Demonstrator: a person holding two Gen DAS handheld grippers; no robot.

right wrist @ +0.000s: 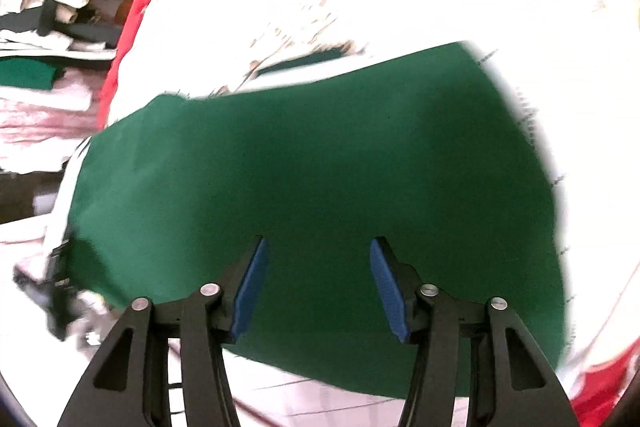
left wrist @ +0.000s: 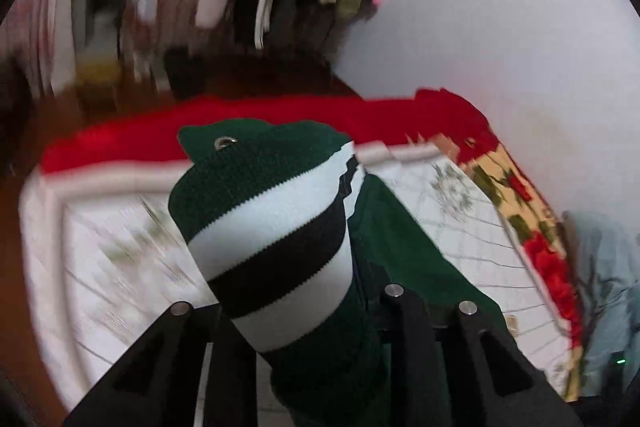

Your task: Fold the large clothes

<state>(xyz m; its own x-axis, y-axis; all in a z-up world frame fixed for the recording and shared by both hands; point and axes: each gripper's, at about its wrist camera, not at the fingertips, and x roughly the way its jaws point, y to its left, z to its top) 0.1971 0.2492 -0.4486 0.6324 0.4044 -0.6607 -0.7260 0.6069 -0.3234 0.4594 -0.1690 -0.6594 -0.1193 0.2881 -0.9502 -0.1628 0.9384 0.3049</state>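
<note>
A dark green garment with a ribbed band of white and black stripes (left wrist: 272, 227) and a metal eyelet (left wrist: 226, 142) rises in a bunch from my left gripper (left wrist: 298, 311). That gripper is shut on it, and the cloth hides its fingertips. The rest of the green garment (right wrist: 320, 155) lies spread flat on the bed in the right wrist view. My right gripper (right wrist: 316, 267) hovers over it, pointing steeply down. It is open, its blue pads (right wrist: 250, 291) are wide apart, and nothing is between them.
The bed has a white quilted cover (left wrist: 120, 247) with a red blanket (left wrist: 240, 131) along its far edge and a floral border (left wrist: 532, 227) at the right. Heaped clothes (right wrist: 60, 7) lie beyond the bed's left side. A white wall (left wrist: 500, 27) stands behind.
</note>
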